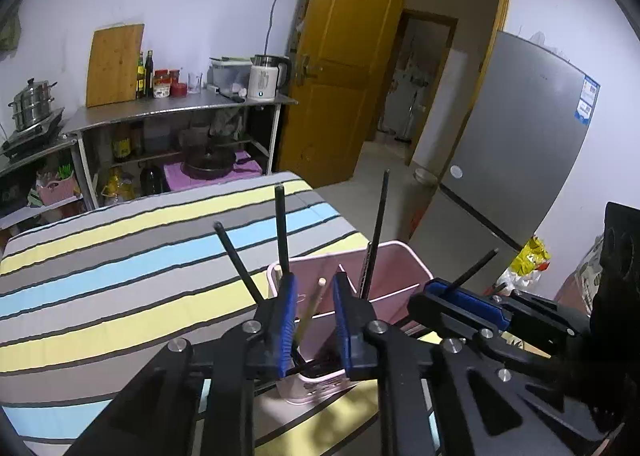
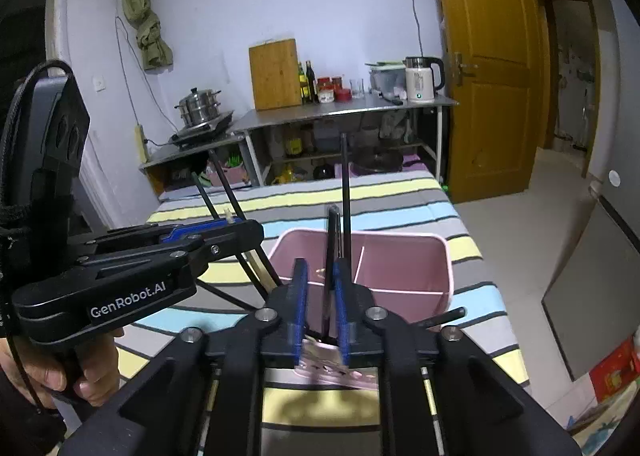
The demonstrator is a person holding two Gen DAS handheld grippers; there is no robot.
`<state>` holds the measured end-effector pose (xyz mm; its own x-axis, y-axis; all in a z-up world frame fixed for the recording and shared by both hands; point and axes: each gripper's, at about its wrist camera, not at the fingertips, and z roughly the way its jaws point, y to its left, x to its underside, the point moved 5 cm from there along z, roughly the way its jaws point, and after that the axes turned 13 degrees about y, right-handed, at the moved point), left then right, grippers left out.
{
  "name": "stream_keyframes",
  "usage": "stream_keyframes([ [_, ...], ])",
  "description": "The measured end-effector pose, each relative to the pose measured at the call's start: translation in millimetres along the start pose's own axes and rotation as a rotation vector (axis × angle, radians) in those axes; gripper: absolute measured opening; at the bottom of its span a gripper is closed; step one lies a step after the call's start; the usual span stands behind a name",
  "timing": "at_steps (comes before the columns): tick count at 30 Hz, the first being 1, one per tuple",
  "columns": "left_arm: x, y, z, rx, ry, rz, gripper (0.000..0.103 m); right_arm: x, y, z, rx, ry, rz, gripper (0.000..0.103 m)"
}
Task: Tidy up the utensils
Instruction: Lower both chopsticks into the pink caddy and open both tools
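Two grippers over pink basket (image 1: 404, 256): left gripper (image 1: 315, 288) parted around wooden chopstick (image 1: 314, 306), right gripper (image 2: 320, 280) parted around black utensil (image 2: 331, 256), both loose

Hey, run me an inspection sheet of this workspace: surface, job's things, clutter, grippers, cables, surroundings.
Surface: striped cloth-covered table.
Job's things: pink plastic utensil holder, divided into compartments; black chopsticks standing in it; one wooden chopstick between the left gripper's pads, untouched.
Clutter: nothing seen on the table.
Grippers: left gripper open; right gripper open around a black utensil.
Cables: black cable at the left gripper's handle; wall cord.
Surroundings: steel shelf, white kettle, wooden door, grey fridge.
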<state>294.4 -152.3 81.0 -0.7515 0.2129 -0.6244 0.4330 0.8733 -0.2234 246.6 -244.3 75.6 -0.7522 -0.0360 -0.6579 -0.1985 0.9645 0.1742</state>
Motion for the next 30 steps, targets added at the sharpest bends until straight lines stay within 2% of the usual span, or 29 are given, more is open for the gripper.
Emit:
stream_keyframes([
  [3,2.7,0.6,-14.0,-0.01,-0.029,-0.002,0.022,-0.6,0.7,-9.3,0.003,-0.015,-0.002,0.015],
  [17,34.0,-1.3,-66.0,-0.027,-0.114,-0.018,0.023,14.7,8.6,-48.7,0.008,-0.075,0.011,0.021],
  [30,93.8,-14.3,-86.7,-0.072,-0.164,0.0,0.023,48.0,16.2,-64.6,0.01,-0.094,0.031,0.022],
])
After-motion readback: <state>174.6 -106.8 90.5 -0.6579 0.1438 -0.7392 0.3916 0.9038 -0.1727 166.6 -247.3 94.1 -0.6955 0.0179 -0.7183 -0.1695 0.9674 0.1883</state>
